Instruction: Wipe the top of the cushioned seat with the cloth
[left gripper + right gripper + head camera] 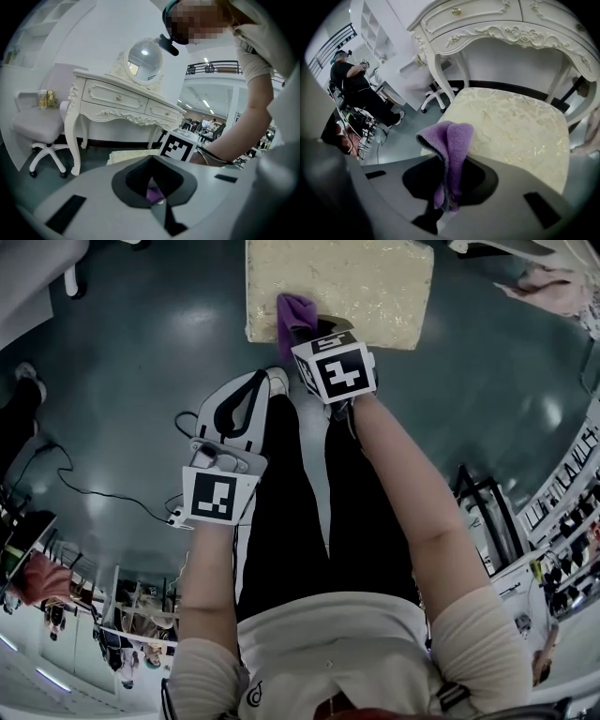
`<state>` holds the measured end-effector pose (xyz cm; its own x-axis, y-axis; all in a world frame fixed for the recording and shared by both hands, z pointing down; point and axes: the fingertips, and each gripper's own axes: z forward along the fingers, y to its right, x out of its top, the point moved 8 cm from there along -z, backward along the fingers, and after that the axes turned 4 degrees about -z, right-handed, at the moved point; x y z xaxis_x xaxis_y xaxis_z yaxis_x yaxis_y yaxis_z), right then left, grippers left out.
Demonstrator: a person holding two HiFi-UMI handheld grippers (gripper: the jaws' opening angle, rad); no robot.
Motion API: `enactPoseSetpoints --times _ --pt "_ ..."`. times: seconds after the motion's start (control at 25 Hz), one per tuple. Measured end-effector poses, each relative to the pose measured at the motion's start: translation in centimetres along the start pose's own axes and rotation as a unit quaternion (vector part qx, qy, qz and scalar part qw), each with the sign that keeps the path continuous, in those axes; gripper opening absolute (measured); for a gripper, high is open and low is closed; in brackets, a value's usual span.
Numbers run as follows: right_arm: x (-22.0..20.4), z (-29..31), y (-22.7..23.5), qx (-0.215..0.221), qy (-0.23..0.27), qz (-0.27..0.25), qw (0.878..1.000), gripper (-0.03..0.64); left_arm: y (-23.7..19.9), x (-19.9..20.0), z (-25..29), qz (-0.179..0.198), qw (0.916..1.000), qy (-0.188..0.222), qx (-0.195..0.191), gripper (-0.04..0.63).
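Observation:
The cream cushioned seat (pixel 337 282) stands on the floor ahead of me; in the right gripper view the seat (pixel 511 126) fills the middle. My right gripper (pixel 314 329) hovers at the seat's near edge and is shut on a purple cloth (pixel 294 313). That cloth (pixel 452 140) rises folded out of the right gripper (pixel 447 190), over the seat's near-left corner. My left gripper (pixel 246 395) hangs lower left above the floor, away from the seat, jaws together. From the left gripper (pixel 151 180) I see the seat (pixel 129 157) and a purple sliver past the jaws.
A white carved dressing table (pixel 497 28) stands over the seat's far side, with a round mirror (pixel 143 58) on top. A white swivel chair (pixel 40 126) sits to its left. A cable (pixel 84 488) runs across the floor. A pink cloth (pixel 553 287) lies far right.

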<state>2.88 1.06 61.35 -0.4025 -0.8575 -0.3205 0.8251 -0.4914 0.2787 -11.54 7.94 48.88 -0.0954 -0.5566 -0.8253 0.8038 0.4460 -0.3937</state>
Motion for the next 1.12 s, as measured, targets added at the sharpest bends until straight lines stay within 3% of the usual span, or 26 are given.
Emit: enactPoseSetpoints --times 1.12 --pt "-8.7 -7.7 16.5 -0.023 -0.005 0.044 0.999 0.080 13.5 -0.1 11.9 0.014 0.9986 0.003 -0.050 0.014"
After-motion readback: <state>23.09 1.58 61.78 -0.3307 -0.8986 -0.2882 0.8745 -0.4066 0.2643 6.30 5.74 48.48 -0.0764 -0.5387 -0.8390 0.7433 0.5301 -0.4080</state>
